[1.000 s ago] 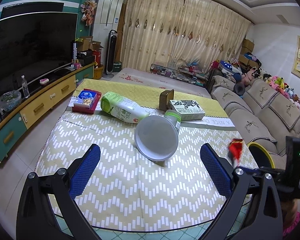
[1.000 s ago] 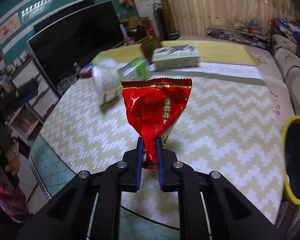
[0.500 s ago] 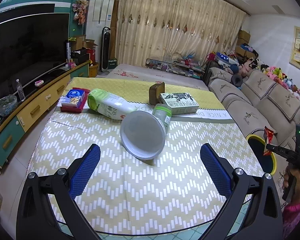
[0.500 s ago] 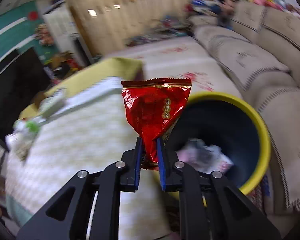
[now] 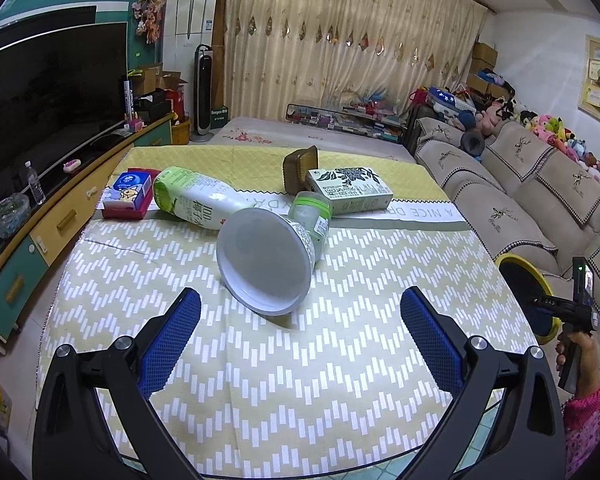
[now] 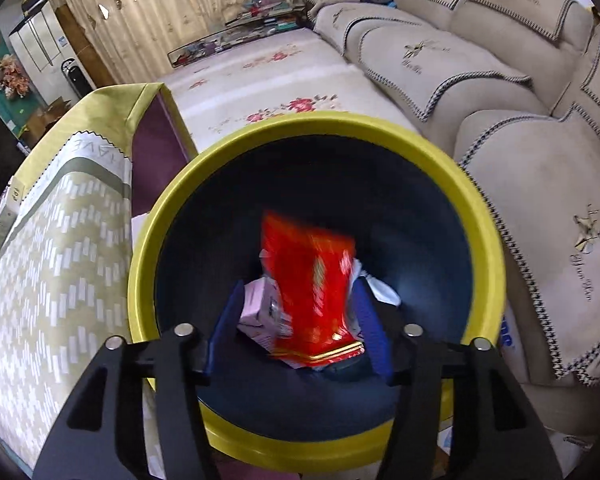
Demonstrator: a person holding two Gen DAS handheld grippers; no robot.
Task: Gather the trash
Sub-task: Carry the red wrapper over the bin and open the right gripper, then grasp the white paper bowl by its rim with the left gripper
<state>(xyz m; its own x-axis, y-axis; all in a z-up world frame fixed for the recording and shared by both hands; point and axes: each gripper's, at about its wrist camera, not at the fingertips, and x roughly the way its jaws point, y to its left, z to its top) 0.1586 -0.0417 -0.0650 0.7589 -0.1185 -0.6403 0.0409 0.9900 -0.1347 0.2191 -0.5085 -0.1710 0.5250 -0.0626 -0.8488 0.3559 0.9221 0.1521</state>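
In the right wrist view my right gripper (image 6: 298, 292) points down into a dark bin with a yellow rim (image 6: 316, 120). Its jaws are opening. A red snack bag (image 6: 308, 280) is blurred between the blue fingers (image 6: 228, 320), loose from them and dropping toward a pink carton (image 6: 260, 312) and white paper (image 6: 384, 288) inside the bin. My left gripper (image 5: 300, 300) hovers open over the table, with nothing between its fingers. Just beyond it lie a white cup on its side (image 5: 264, 264), a green-and-white bottle (image 5: 192, 196), a small green-lidded jar (image 5: 312, 212) and a drink carton (image 5: 348, 190).
A brown tray (image 5: 300, 168) stands behind the carton, and a tissue pack in a red holder (image 5: 126, 196) sits at the table's left. The bin (image 5: 528, 296) stands on the floor between the table's right edge and the sofa (image 5: 500, 208). A TV cabinet (image 5: 60, 216) runs along the left.
My right gripper swung from over the table to above the bin and tipped downward. Its jaws parted and the red bag came free. The left gripper crept a little closer to the white cup.
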